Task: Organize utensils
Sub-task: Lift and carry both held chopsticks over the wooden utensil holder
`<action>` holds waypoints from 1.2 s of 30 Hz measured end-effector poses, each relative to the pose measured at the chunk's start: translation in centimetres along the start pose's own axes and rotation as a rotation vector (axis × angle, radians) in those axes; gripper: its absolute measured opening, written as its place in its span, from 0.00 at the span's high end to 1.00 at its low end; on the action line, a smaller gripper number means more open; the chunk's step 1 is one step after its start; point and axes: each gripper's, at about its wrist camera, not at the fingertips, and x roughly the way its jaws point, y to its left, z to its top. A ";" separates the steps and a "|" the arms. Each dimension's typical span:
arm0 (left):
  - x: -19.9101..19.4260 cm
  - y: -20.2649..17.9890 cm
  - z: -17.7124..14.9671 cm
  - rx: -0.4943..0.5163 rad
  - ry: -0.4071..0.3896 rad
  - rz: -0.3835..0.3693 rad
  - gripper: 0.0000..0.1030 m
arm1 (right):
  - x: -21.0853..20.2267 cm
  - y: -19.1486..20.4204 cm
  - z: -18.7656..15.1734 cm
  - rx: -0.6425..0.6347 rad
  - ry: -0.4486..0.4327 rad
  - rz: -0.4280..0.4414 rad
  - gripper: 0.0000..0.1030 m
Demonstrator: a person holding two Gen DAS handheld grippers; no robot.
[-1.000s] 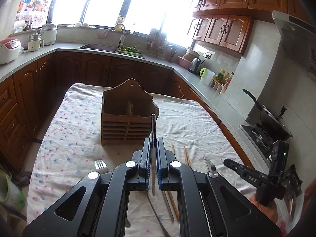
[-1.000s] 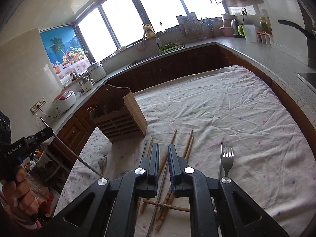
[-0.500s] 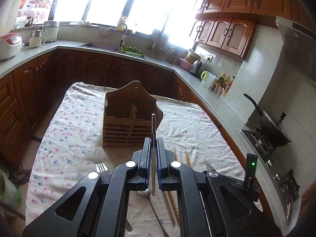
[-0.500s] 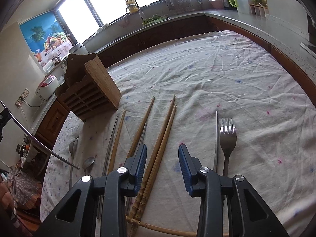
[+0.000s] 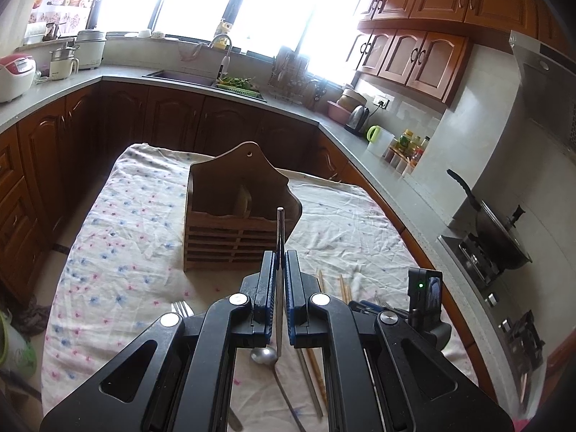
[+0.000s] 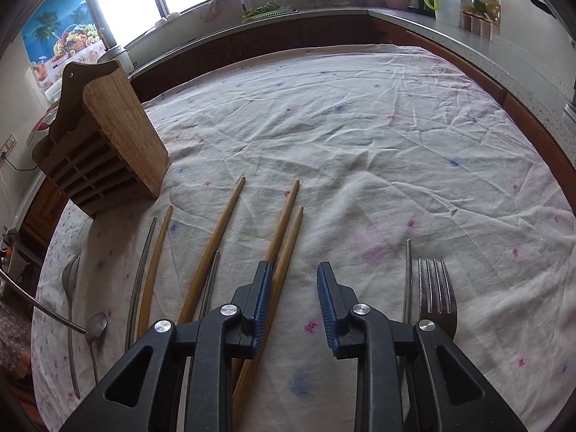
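Between the left gripper's (image 5: 280,262) closed blue pads we hold a thin steel chopstick (image 5: 279,230) upright, its tip in front of the slatted wooden utensil caddy (image 5: 237,223) on the floral tablecloth (image 5: 118,252). Our grip is narrow, so the rod may pivot or slip and miss the compartment. Our right gripper (image 6: 293,284) hangs open above the paired brown wooden chopsticks (image 6: 288,223); closing off-centre could catch one and roll the other toward the steel fork (image 6: 435,288).
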 end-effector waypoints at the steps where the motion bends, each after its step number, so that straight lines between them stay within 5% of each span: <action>1: 0.2 0.1 0.0 -0.002 0.003 -0.001 0.96 | 0.2 0.1 0.2 -0.005 0.004 -0.003 0.78; 10: 1.2 -0.2 0.1 0.007 0.020 -0.010 0.96 | 2.2 2.5 2.2 -0.151 0.038 -0.080 0.71; 13: 1.2 -0.4 0.0 0.009 0.021 -0.009 0.96 | 2.0 2.2 1.9 -0.141 0.025 -0.070 0.83; 15: 1.1 -0.4 0.0 0.010 0.021 -0.009 0.96 | 1.7 1.4 1.8 -0.096 0.022 -0.036 0.92; 24: -0.3 -0.9 0.0 0.025 -0.001 -0.005 0.96 | -6.3 1.0 1.6 0.020 -0.184 0.169 0.95; 36: -3.3 -1.4 0.4 0.041 -0.054 0.012 0.96 | -13.9 3.5 2.5 -0.013 -0.348 0.273 0.95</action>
